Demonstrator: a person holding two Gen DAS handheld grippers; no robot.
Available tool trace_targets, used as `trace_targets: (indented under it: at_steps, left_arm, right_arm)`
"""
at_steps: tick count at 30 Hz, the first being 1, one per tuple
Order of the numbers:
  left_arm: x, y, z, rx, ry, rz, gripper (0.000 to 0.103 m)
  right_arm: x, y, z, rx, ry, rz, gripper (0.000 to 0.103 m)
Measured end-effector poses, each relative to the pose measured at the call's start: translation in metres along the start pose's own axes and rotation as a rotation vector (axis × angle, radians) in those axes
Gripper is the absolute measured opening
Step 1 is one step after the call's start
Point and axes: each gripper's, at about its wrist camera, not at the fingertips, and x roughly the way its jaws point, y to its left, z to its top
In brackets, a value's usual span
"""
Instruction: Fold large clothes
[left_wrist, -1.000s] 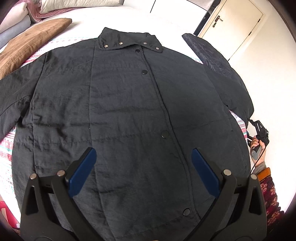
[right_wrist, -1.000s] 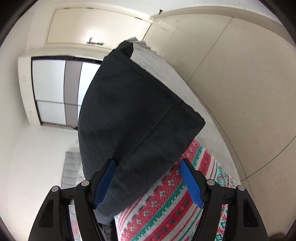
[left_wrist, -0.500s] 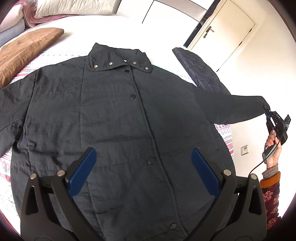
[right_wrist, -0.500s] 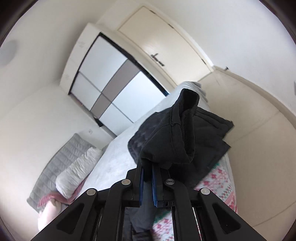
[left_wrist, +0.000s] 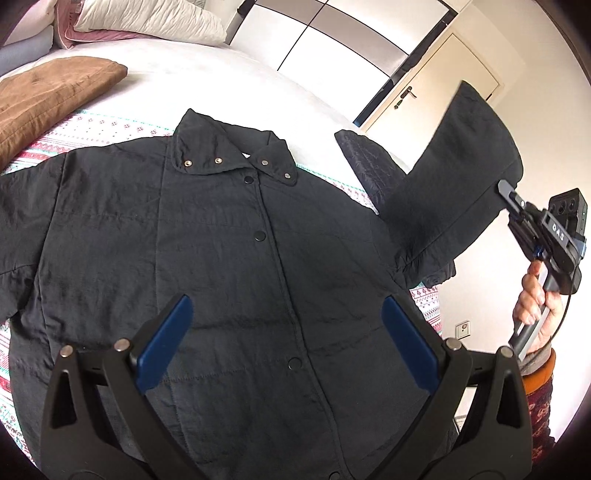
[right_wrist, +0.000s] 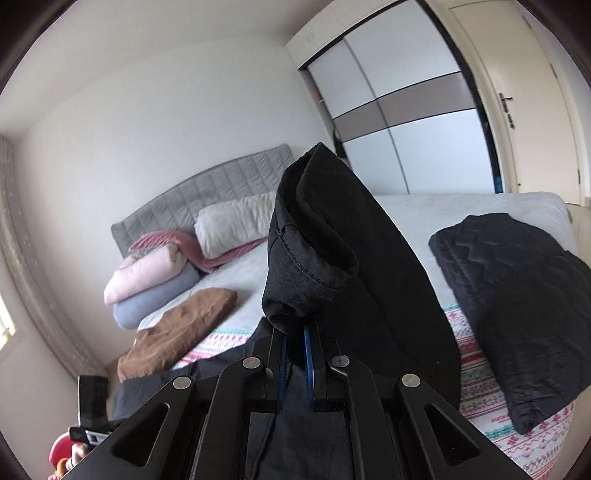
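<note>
A large black snap-front jacket (left_wrist: 229, 258) lies face up and spread flat on the bed, collar at the far side. My left gripper (left_wrist: 284, 339) is open and empty, hovering above the jacket's lower front. My right gripper (right_wrist: 295, 343) is shut on the cuff of the jacket's right sleeve (right_wrist: 314, 266) and holds it raised above the bed. In the left wrist view the lifted sleeve (left_wrist: 454, 199) rises at the right, with the right gripper (left_wrist: 506, 190) clamped on its edge. The jacket's left sleeve (left_wrist: 14, 206) lies flat at the left.
A patterned red, white and green blanket (left_wrist: 99, 129) lies under the jacket. A folded dark quilted garment (right_wrist: 517, 295) sits on the bed by the right sleeve. A brown cushion (left_wrist: 48, 96) and stacked pillows (right_wrist: 155, 273) lie near the headboard. A door (left_wrist: 443, 70) and wardrobe (right_wrist: 406, 122) stand beyond.
The right gripper closed on the sleeve cuff where it hung off the bed edge, and has lifted and swung it up over the bed. The left gripper has drawn back slightly, still open.
</note>
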Motion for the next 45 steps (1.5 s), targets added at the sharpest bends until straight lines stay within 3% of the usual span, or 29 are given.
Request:
trace_targets:
  at_steps: [3,5,8,12,16,18,19,20,22,23,26,28,30,32,35,39,41,43,45]
  left_arm:
    - [0.009,0.020,0.002,-0.048,0.010,0.001,0.102]
    - [0.016,0.036,0.004,-0.088,0.016,0.018,0.102]
    - [0.033,0.054,0.010,-0.131,0.042,0.064,0.098]
    - [0.073,0.058,0.021,-0.128,0.091,0.104,0.093]
    - [0.127,0.055,0.032,-0.097,0.165,0.159,0.071]
    - [0.145,0.052,0.035,-0.076,0.160,0.197,0.061]
    - [0.147,0.046,0.037,-0.046,0.137,0.218,0.031]
    - [0.149,0.040,0.040,-0.019,0.131,0.223,0.009]
    - [0.132,0.031,0.045,-0.021,0.026,0.255,0.006]
    - [0.119,0.027,0.047,-0.019,-0.034,0.258,0.000]
    - [0.104,0.017,0.050,0.068,-0.105,0.420,0.003]
    - [0.102,0.017,0.051,0.088,-0.096,0.455,0.007]
    - [0.094,0.012,0.048,0.107,-0.121,0.386,0.012]
    - [0.092,0.002,0.043,0.151,-0.126,0.313,0.023]
    - [0.107,-0.009,0.028,0.197,-0.063,0.208,0.029]
    - [0.151,0.004,0.004,0.175,0.094,0.202,0.029]
    - [0.146,0.008,-0.003,0.170,0.054,0.181,0.029]
    - [0.135,0.007,-0.003,0.136,0.067,0.181,0.030]
    - [0.119,0.006,-0.004,0.102,0.068,0.184,0.042]
  right_arm:
    - [0.033,0.014,-0.022,0.043,0.218,0.236,0.027]
    - [0.039,0.011,-0.030,0.088,0.253,0.291,0.033]
    - [0.038,-0.013,-0.032,0.129,0.215,0.194,0.048]
    - [0.038,-0.079,-0.028,0.224,0.213,0.034,0.050]
    - [0.037,-0.138,-0.038,0.295,0.204,-0.110,0.050]
    - [0.042,-0.164,-0.040,0.328,0.215,-0.157,0.050]
    - [0.044,-0.176,-0.045,0.344,0.223,-0.182,0.050]
    - [0.048,-0.186,-0.049,0.357,0.231,-0.206,0.050]
    - [0.053,-0.203,-0.057,0.382,0.240,-0.247,0.050]
    - [0.052,-0.208,-0.059,0.392,0.234,-0.264,0.050]
    - [0.053,-0.217,-0.064,0.408,0.210,-0.280,0.050]
    - [0.057,-0.215,-0.064,0.393,0.200,-0.302,0.050]
    - [0.062,-0.205,-0.063,0.356,0.186,-0.312,0.050]
    - [0.069,-0.190,-0.063,0.293,0.172,-0.320,0.049]
    - [0.085,-0.166,-0.069,0.185,0.192,-0.329,0.047]
    - [0.112,-0.158,-0.091,0.062,0.284,-0.442,0.046]
    - [0.125,-0.167,-0.107,0.048,0.354,-0.486,0.040]
    - [0.121,-0.162,-0.107,0.037,0.340,-0.502,0.040]
    - [0.112,-0.153,-0.100,0.044,0.334,-0.510,0.042]
